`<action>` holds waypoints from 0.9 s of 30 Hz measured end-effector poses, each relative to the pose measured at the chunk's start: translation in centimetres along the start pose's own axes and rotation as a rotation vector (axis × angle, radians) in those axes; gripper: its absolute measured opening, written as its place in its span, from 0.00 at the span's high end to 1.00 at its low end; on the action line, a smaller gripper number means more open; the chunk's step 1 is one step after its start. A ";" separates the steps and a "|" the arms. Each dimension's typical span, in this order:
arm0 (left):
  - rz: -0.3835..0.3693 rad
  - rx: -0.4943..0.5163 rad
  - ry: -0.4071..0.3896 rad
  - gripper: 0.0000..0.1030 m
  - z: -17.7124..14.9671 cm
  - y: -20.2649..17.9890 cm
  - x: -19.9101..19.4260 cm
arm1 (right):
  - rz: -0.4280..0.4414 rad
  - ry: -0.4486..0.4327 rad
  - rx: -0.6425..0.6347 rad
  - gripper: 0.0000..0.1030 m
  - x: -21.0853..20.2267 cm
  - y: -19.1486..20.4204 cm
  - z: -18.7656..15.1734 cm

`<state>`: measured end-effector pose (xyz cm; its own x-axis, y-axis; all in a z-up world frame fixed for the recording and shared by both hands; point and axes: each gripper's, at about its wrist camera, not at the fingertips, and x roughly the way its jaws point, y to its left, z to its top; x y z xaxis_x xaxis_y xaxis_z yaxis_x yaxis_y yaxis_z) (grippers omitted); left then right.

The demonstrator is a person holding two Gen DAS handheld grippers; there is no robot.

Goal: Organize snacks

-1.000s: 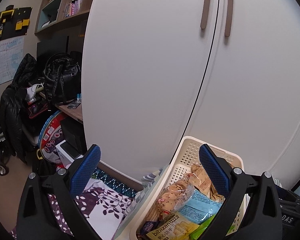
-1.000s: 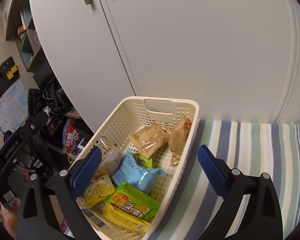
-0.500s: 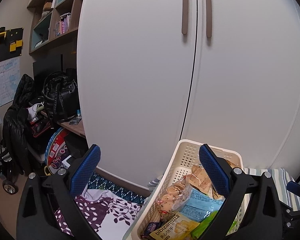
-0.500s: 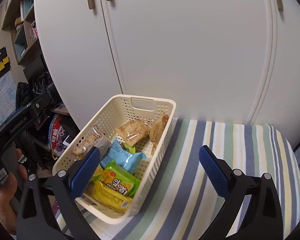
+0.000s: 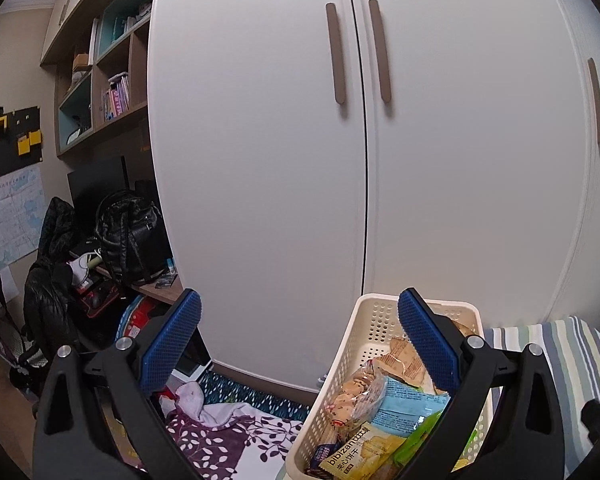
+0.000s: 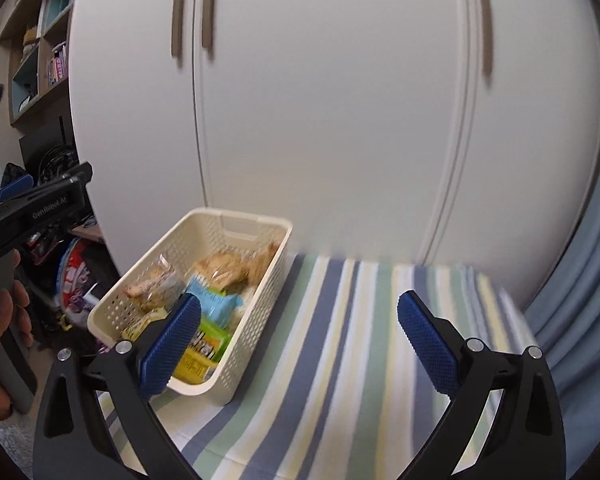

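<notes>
Now both grippers (image 5: 299, 344) (image 6: 299, 344) sit farther back from the basket (image 6: 236, 308), fingers apart.

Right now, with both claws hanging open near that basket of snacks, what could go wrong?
The basket sits near the left edge of the striped cover; a nudge from the open right gripper might tip it toward the clutter below. The snack packets are piled loosely, so closing on one could drag a neighbour out. The right view is blurred, suggesting quick motion, which makes a clean grasp harder. The left gripper is open too, holding nothing.
</notes>
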<state>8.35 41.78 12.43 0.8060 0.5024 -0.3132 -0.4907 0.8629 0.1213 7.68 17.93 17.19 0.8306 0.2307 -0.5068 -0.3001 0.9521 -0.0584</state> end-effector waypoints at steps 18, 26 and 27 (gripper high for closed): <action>0.035 0.251 0.074 0.03 -5.9 1.4 -6.8 | 0.075 0.013 -0.081 0.05 -3.2 5.4 -2.7; 0.050 0.284 0.088 0.03 -7.2 2.3 -7.7 | 0.056 0.031 -0.118 0.05 -3.5 6.7 -3.8; 0.050 0.287 0.090 0.03 -7.3 2.3 -7.7 | 0.053 0.034 -0.124 0.05 -3.5 6.9 -3.9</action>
<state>-1.38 39.49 8.25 0.7440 0.5489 -0.3811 -0.4050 0.8240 0.3963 0.90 22.88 15.16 0.7964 0.2709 -0.5408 -0.4005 0.9062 -0.1359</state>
